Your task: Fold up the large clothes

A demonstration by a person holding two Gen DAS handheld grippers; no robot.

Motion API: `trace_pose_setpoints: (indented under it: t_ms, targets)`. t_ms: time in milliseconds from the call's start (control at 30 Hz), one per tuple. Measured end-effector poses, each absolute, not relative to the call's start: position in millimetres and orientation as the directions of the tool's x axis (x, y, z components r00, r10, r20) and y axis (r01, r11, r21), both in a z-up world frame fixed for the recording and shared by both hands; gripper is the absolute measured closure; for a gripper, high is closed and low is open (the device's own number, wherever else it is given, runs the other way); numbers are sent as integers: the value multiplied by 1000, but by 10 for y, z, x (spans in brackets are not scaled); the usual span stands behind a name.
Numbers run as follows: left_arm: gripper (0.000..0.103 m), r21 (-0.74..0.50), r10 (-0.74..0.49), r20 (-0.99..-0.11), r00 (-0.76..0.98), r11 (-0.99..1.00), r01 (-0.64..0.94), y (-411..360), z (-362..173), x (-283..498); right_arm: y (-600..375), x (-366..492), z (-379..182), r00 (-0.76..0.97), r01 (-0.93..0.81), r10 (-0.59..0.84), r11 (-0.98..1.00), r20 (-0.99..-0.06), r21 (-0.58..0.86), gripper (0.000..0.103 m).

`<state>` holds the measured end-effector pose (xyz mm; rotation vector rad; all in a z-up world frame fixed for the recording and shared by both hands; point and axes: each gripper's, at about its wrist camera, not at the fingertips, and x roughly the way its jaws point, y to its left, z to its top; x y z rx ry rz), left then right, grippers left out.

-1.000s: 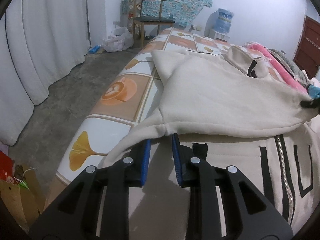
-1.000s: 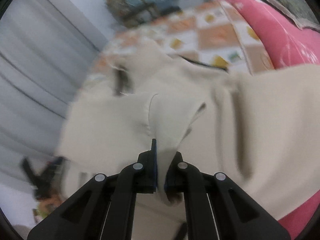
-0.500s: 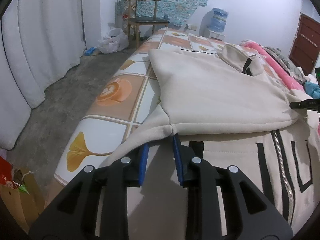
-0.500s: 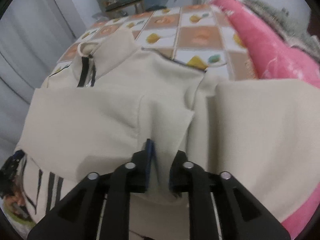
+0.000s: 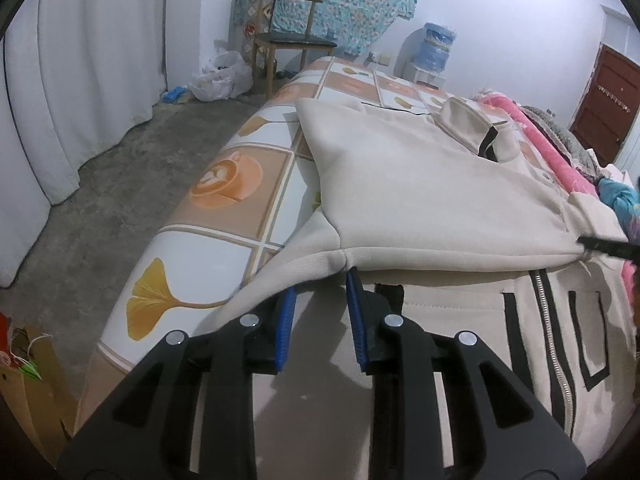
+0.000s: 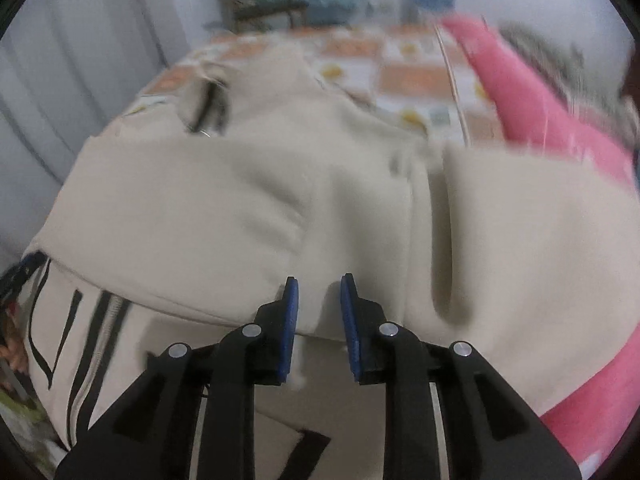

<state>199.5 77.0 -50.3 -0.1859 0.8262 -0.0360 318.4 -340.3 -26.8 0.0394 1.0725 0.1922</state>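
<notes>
A large cream zip jacket (image 5: 420, 200) with black stripes lies on the bed, its upper part folded down over the lower front. My left gripper (image 5: 320, 292) is open, just in front of the ribbed cuff and folded edge (image 5: 344, 258), holding nothing. In the right wrist view the jacket (image 6: 240, 208) fills the frame, somewhat blurred. My right gripper (image 6: 318, 292) is open at the folded edge, with cream cloth lying between its blue pads but not pinched. The tip of my right gripper shows at the right edge of the left wrist view (image 5: 608, 245).
The bed has a tiled sheet with coffee-cup and leaf prints (image 5: 224, 208). A pink blanket (image 6: 540, 112) lies along the far side. The concrete floor (image 5: 100, 184), white curtains, a wooden chair (image 5: 288, 40) and a water dispenser (image 5: 434, 52) lie beyond.
My right gripper has opened and let go of the fold of jacket it was holding. The folded part has settled flat on the jacket. My left gripper has stayed open, shifting slightly.
</notes>
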Motion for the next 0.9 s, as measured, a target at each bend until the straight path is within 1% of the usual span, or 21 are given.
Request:
trace_pose_setpoints:
  t_ms: [67, 133, 200, 300, 400, 467, 533, 567, 667, 733, 833, 900]
  targets:
    - [79, -189, -116, -730, 674, 981, -36, 813, -471, 1962, -3507, 3155, -220, 456, -89, 207, 978, -866, 187, 81]
    - [79, -216, -147, -714, 685, 976, -16, 873, -397, 1890, -3504, 3095, -120, 467, -80, 183, 983, -865, 165, 81]
    - [79, -236, -174, -704, 689, 972, 5, 915, -337, 1845, -3455, 3038, 5, 486, -107, 188, 982, -854, 156, 81]
    - [79, -225, -185, -699, 691, 974, 32, 919, -273, 1805, -3338, 3066, 142, 514, -154, 209, 977, -832, 150, 80]
    - [78, -202, -170, -698, 696, 979, 37, 888, -241, 1779, -3223, 3237, 83, 513, -175, 234, 971, -826, 166, 80]
    - [78, -210, -170, -694, 699, 977, 29, 898, -233, 1749, -3173, 3367, -24, 497, -172, 256, 966, -829, 195, 79]
    - [78, -208, -160, -693, 703, 978, 18, 929, -228, 1721, -3141, 3502, -232, 458, -155, 254, 966, -852, 205, 69]
    - [78, -207, -153, -695, 703, 978, 9, 957, -229, 1694, -3115, 3513, -281, 465, -172, 261, 964, -846, 203, 69]
    - [78, -197, -141, -692, 708, 980, 2, 1038, -188, 1623, -3015, 3471, -245, 472, -178, 198, 976, -859, 128, 69]
    - [78, -195, -149, -675, 722, 981, 21, 1053, -105, 1603, -2950, 3379, -165, 480, -182, 187, 977, -857, 111, 62]
    - [78, -202, -176, -651, 739, 978, 54, 996, 47, 1694, -2844, 3190, -19, 516, -230, 195, 970, -834, 84, 56]
    - [78, -233, -232, -629, 742, 967, 105, 877, 126, 1832, -2765, 3119, 11, 533, -253, 172, 967, -828, 38, 54]
